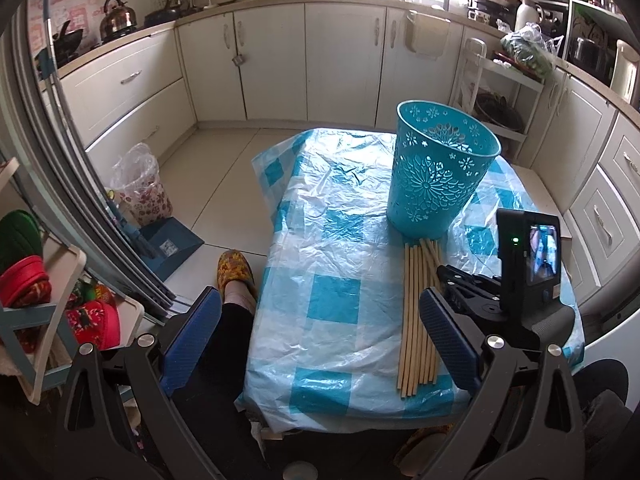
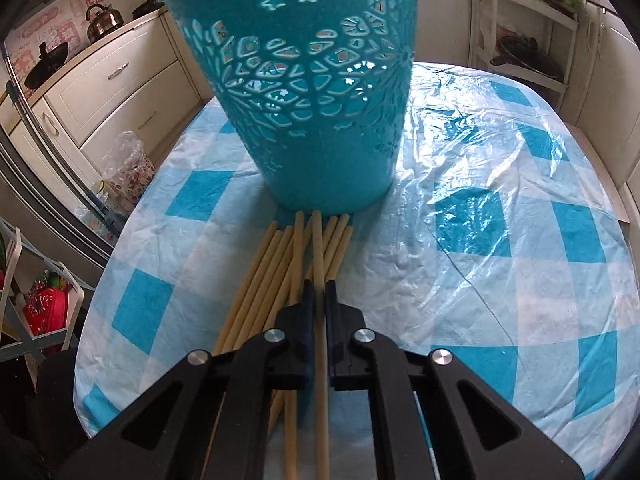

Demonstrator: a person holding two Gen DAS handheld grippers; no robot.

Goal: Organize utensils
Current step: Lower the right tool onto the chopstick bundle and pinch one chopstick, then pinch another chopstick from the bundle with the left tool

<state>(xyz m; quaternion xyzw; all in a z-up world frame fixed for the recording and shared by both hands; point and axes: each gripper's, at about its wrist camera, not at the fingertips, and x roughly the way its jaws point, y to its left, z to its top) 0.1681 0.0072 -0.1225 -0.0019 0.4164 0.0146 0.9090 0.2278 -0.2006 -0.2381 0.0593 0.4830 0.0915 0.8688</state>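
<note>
A small table [image 1: 280, 280] carries a crinkled, glossy plastic cloth in blue and white checks. On it stands a turquoise plastic holder [image 1: 440, 172] — a tapered round tub, wider at the rim, its wall pierced with flower and petal cut-outs. A bundle of pale wooden chopsticks [image 1: 416, 320] lies flat on the cloth, slim smooth rods side by side, their far ends touching the holder's base.

The right gripper [image 2: 319, 292] has its black fingers pinched on one chopstick [image 2: 318, 248], which runs straight between the pads at the right edge of the bundle; the other sticks fan out to its left.

The left gripper [image 1: 320, 312] hangs over the near edge of the table with its jaws spread wide — textured blue pads [image 1: 192, 340] gripping nothing, the right pad just beside the bundle.
</note>
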